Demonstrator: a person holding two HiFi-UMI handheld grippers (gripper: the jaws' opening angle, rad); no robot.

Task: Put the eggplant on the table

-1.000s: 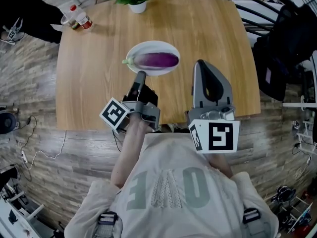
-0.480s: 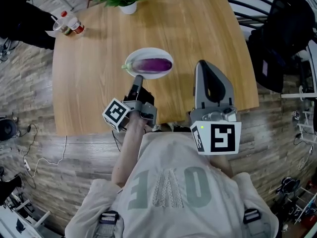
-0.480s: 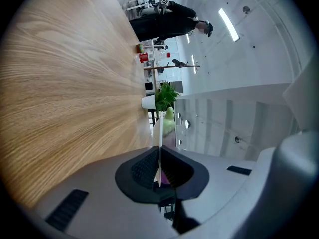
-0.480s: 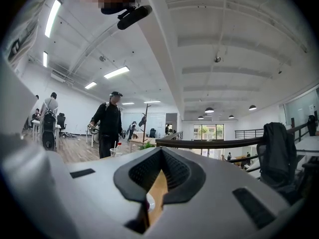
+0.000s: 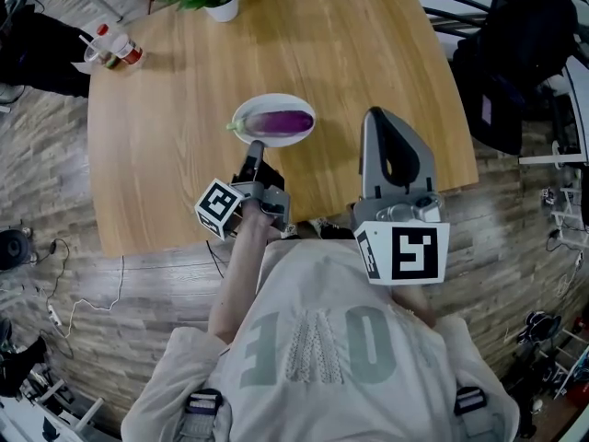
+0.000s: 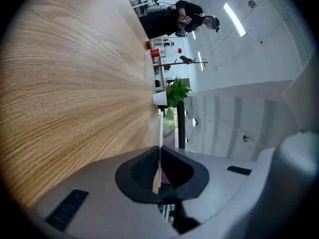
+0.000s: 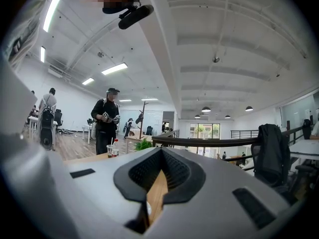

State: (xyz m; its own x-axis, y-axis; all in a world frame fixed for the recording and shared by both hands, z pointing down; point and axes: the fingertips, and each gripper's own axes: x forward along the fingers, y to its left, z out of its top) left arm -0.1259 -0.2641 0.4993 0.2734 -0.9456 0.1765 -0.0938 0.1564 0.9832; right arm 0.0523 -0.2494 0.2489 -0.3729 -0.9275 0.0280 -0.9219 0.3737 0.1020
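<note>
A white oval plate (image 5: 299, 139) sits near the middle of the round-cornered light wooden desk (image 5: 350, 44). It holds the only thing in it, a glossy purple eggplant (image 5: 285, 120). The eggplant lies lengthwise across the plate, with its pale green stem cap pointing to the left rim. It is still on the plate, not on the desk's bare wood.

The left tool (image 5: 255, 145) points at the near rim of the plate, its tip just beside that rim; whether it touches cannot be told. In the left gripper view its jaws stand together with only a thin slit between them and nothing gripped. The plate's edge, the green stem and a sliver of purple show beyond them. The right tool (image 5: 372, 118) hangs over the desk's near right part, well apart from the plate. Its jaws are likewise closed to a narrow slit and empty, with only wood grain showing through.

At the far edge stands a leafy green plant in a small white pot (image 5: 223, 9). At the far left corner are a red-capped bottle (image 5: 126, 52) and a clear cup (image 5: 95, 53), all well away from the plate. A person in black clothes (image 7: 105, 118) stands beyond that corner. A dark jacket (image 5: 515, 44) hangs over a chair to the right. Nothing lies between the left tool and the plate.
</note>
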